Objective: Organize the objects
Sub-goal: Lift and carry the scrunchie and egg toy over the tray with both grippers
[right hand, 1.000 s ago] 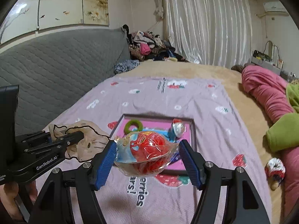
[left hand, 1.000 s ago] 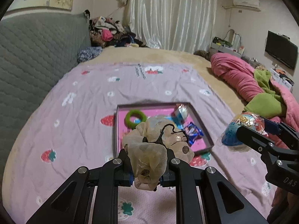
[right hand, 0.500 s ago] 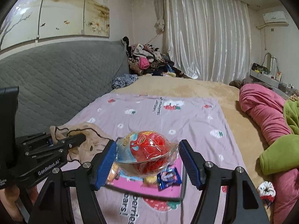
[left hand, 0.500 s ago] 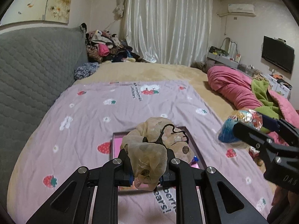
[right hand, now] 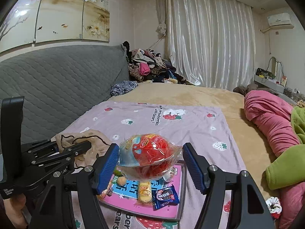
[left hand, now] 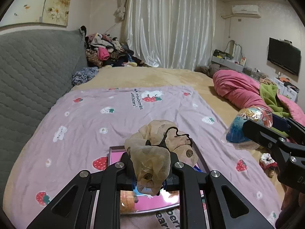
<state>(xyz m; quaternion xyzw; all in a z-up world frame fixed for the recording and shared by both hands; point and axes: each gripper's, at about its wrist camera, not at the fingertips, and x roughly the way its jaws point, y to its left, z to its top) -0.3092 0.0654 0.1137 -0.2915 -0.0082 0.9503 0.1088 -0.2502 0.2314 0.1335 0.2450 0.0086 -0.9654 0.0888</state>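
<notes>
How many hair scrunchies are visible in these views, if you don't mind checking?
2. The beige scrunchie is clamped in the left gripper above the pink tray. A red-and-white scrunchie lies at the bed's right edge. Others may be hidden in the tray.

The left gripper [left hand: 150, 173] is clamped on a beige scrunchie [left hand: 162, 152] — the right gripper [right hand: 150, 164], at its 3 o'clock, grips a wrapped toy ball [right hand: 148, 152], both held aloft.

Snacks [right hand: 165, 194] in tray [right hand: 182, 190] on blanket [right hand: 190, 126]
</notes>
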